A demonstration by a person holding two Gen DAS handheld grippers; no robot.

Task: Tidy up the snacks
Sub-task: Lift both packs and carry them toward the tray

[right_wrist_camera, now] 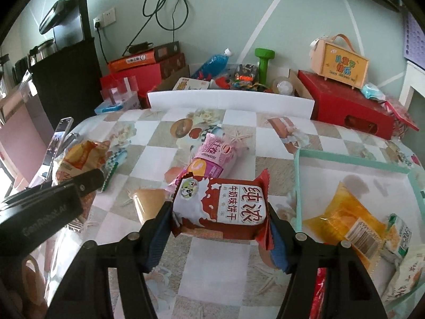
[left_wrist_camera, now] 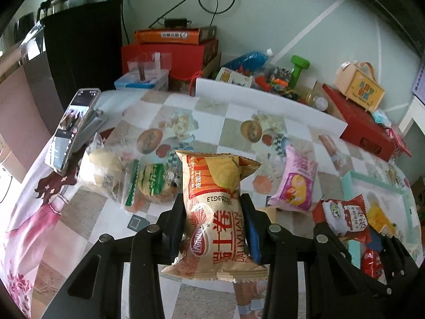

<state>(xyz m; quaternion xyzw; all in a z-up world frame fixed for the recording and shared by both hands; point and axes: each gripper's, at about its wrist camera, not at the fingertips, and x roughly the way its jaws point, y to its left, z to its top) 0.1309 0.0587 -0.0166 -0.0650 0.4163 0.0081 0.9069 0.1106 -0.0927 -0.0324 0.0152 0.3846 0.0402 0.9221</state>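
A: What does each gripper hold?
B: The left gripper [left_wrist_camera: 213, 228] squeezes a crinkly tan roll packet [left_wrist_camera: 215, 220]; the right gripper [right_wrist_camera: 220, 219] clamps a glossy red biscuit packet [right_wrist_camera: 220, 207], both above the checked tablecloth [right_wrist_camera: 220, 260].

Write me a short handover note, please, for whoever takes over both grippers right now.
Left gripper: shut on a beige-and-orange snack pack, lifted off the table.
Right gripper: shut on a red biscuit pack, also lifted.
Done: a yellow pack and a few others lie in the teal-rimmed tray.
Left: tray both held packs, then the pink pack, the green-labelled pack and the pale bun pack on the table.
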